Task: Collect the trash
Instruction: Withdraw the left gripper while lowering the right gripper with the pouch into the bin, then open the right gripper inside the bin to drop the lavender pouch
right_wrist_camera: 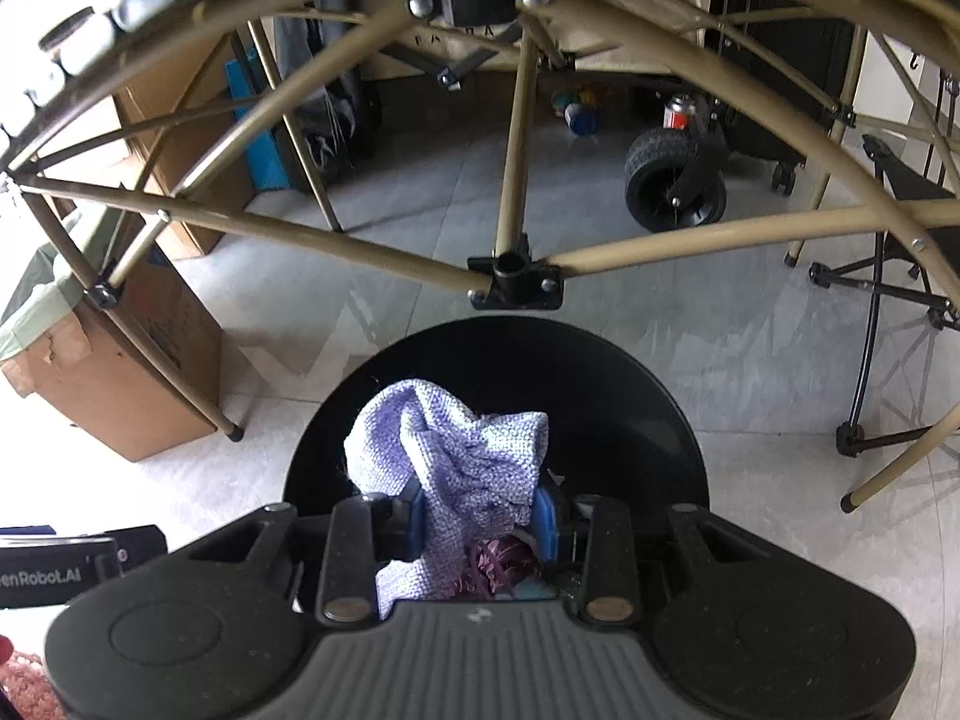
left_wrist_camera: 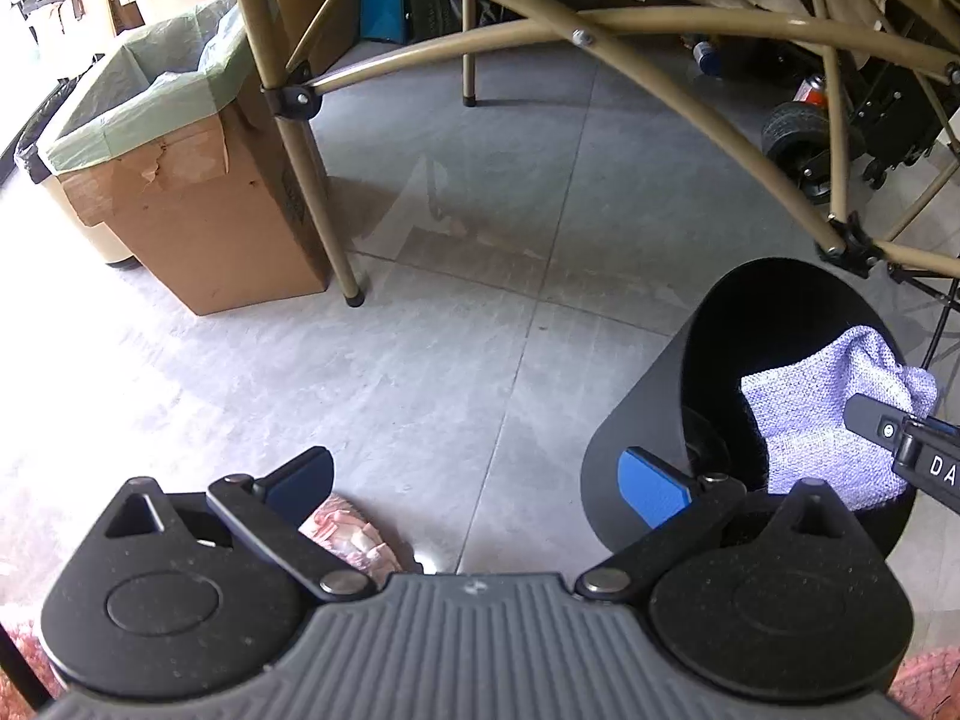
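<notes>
Daylight enters from the left, overexposing the floor (left_wrist_camera: 72, 324) there to white glare. Frame tubes (right_wrist_camera: 336, 240) cast soft, pale shadows on the tiles. Fisheye distortion bows straight tubes near the edges. The bin's (right_wrist_camera: 630, 396) interior stays black; focus is generally sharp.

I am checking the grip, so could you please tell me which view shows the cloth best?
The right wrist view: the cloth fills its centre, pinched between the tongs. The left wrist view shows only one side of it, over the bin.

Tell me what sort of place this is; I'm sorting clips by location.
Probably a storage or garage-like room at home: grey tiled floor, a folding table's tan frame, a bag-lined cardboard box and a wheeled cart parked among stored gear.
</notes>
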Motion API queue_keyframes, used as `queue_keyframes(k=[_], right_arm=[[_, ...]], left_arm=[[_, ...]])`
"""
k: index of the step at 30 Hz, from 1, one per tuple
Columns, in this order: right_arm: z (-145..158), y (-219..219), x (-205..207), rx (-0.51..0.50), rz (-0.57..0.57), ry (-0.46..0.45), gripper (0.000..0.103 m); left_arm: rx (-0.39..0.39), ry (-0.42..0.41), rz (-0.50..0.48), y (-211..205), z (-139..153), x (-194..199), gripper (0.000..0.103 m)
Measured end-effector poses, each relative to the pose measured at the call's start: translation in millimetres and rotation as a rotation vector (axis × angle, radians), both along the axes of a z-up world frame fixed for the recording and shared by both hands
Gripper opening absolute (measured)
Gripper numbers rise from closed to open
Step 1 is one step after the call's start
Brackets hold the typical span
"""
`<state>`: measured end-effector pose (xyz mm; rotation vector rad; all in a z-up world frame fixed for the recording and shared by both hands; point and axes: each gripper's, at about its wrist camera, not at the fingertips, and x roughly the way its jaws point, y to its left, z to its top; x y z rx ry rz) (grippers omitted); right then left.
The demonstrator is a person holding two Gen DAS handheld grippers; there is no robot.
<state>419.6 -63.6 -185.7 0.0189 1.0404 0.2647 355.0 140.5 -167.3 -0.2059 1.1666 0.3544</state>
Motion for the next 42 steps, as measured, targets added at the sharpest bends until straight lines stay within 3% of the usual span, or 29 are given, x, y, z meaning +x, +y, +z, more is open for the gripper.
queue_keyframes(k=[17,20,22,24,26,27,42], right_arm=[[-20.6,-1.9,10.4,-0.022,-0.005,0.046,0.036],[-20.8,-3.1,10.9,-0.016,-0.015,0.051,0.053],[-21.9,-3.9,11.8,-0.021,-0.026,0.061,0.079],[-22.9,-5.1,12.8,-0.034,-0.041,0.065,0.093],[-23.6,-5.8,12.5,-0.037,-0.047,0.069,0.095],[-24.4,-6.0,12.5,-0.036,-0.05,0.074,0.102],[-28.0,-9.3,8.9,-0.034,-0.04,0.097,0.103]], left_arm=[[0.017,0.034,-0.019,0.1,-12.7,-0.4,0.103],[0.02,0.034,-0.02,-0.9,-12.9,-1.1,0.103],[0.019,0.036,-0.018,-0.4,-13.2,-1.3,0.103],[0.015,0.036,-0.014,0.1,-13.2,-1.4,0.103],[0.016,0.034,-0.017,-0.7,-12.7,-1.2,0.103],[0.016,0.034,-0.019,-1.4,-12.4,-1.3,0.103],[0.021,0.032,-0.027,-2.7,-12.8,-2.0,0.103]])
